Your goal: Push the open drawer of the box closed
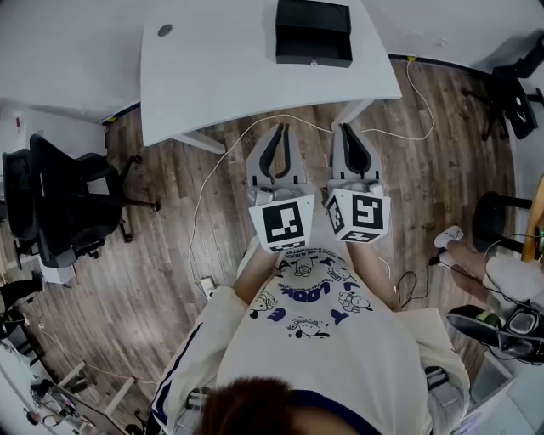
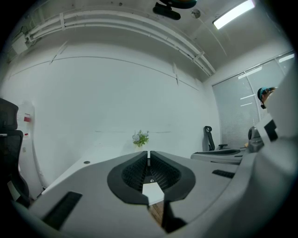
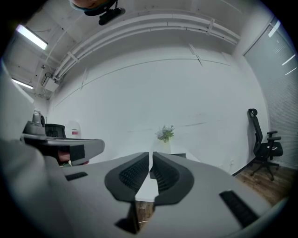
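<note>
A black box (image 1: 313,19) stands on the white table (image 1: 212,68) near its far edge, its open drawer (image 1: 313,51) pulled out toward me. I hold both grippers side by side over the wooden floor, just short of the table's near edge and well away from the box. My left gripper (image 1: 282,129) is shut with nothing in it; its ribbed pads (image 2: 139,169) meet at the tips. My right gripper (image 1: 345,129) is also shut and empty, its pads (image 3: 135,173) touching at the front. Both point toward the table.
A black office chair (image 1: 51,212) stands at the left and another chair base (image 1: 510,93) at the right. A white cable (image 1: 204,195) runs over the floor beside the table legs (image 1: 200,140). A small plant (image 3: 165,133) shows ahead by the white wall.
</note>
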`<state>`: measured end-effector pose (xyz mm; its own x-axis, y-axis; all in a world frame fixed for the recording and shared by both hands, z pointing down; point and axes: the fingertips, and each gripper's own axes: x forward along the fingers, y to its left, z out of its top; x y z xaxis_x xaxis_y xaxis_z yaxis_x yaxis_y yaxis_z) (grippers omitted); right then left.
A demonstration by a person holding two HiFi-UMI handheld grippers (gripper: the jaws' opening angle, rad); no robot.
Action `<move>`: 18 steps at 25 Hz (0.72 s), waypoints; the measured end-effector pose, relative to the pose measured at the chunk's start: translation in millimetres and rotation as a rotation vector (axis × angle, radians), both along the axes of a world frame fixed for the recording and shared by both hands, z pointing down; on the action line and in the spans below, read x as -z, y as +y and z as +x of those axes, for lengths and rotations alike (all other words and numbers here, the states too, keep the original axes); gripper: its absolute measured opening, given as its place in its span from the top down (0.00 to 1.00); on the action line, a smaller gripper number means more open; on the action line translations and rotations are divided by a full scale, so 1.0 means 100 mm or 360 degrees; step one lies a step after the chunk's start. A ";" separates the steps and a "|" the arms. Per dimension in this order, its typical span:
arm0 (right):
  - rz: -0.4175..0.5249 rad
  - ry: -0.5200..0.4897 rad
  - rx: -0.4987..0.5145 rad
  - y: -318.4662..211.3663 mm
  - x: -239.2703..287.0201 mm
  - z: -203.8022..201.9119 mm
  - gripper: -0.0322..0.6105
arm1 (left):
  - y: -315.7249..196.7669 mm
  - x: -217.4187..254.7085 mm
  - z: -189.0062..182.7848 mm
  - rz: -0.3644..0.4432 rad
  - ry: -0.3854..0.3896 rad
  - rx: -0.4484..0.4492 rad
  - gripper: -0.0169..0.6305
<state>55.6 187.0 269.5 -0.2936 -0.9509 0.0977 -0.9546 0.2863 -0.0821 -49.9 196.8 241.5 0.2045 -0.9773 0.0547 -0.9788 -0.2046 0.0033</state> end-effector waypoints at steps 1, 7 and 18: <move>-0.0005 0.0001 -0.0006 -0.05 -0.01 -0.02 0.89 | -0.06 -0.02 -0.02 -0.0004 0.0001 -0.0007 0.93; -0.0029 -0.0004 -0.0024 -0.11 -0.06 -0.05 0.89 | -0.18 -0.07 -0.04 -0.0021 0.0000 -0.0039 0.93; -0.0086 -0.0026 -0.0019 -0.54 -0.18 0.06 0.89 | -0.60 -0.19 0.10 -0.0087 -0.0012 -0.0047 0.93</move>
